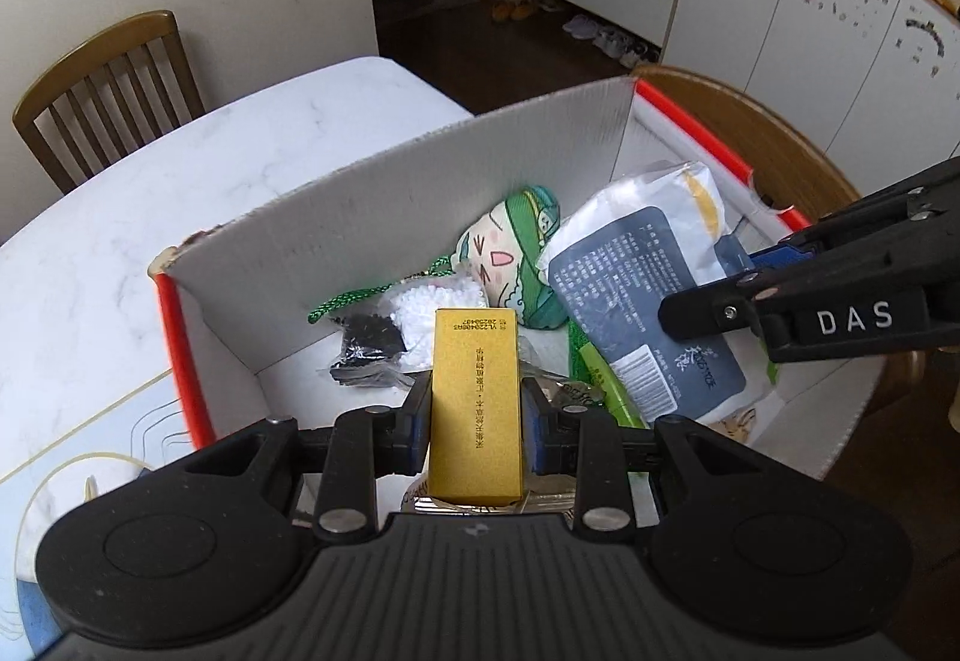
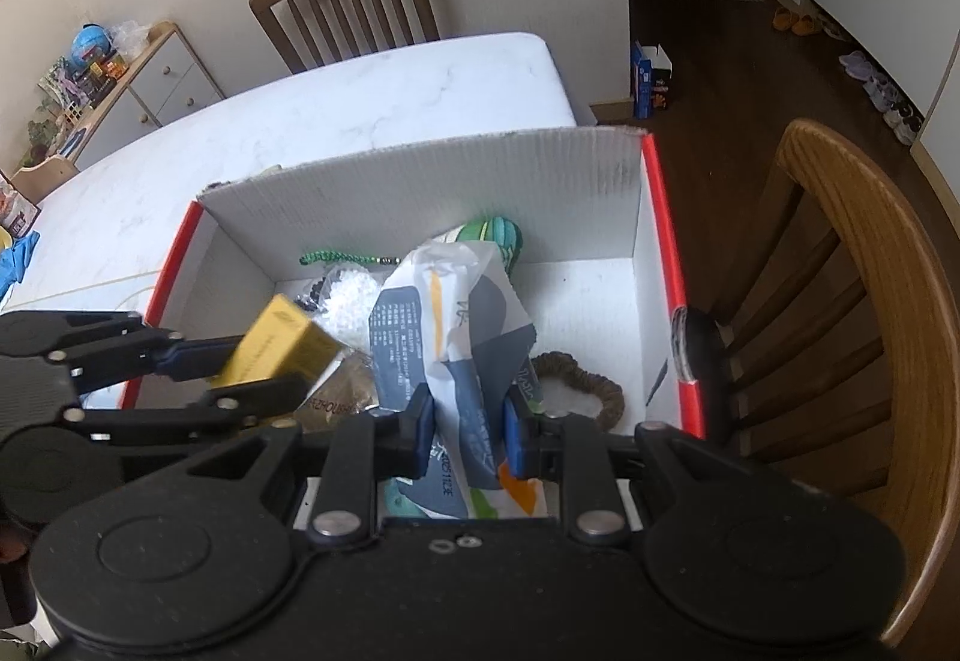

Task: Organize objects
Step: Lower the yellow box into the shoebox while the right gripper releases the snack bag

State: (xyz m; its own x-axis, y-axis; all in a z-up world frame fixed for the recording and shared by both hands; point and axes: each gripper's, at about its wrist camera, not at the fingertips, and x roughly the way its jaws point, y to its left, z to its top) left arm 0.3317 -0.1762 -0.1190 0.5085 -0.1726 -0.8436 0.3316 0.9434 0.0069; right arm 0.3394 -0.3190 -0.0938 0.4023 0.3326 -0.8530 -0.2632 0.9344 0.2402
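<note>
Gold box (image 1: 477, 409): one, left claw (image 1: 477, 409) grasping; pouch (image 2: 462, 361): one, right claw (image 2: 468, 430) grasping; carton (image 2: 420, 169): one

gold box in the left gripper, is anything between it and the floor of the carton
Yes. The gold box is clamped in the left gripper over the carton. Below it lie a clear packet and a bag of white beads. The right gripper holds a white and blue bag just beside it.
</note>
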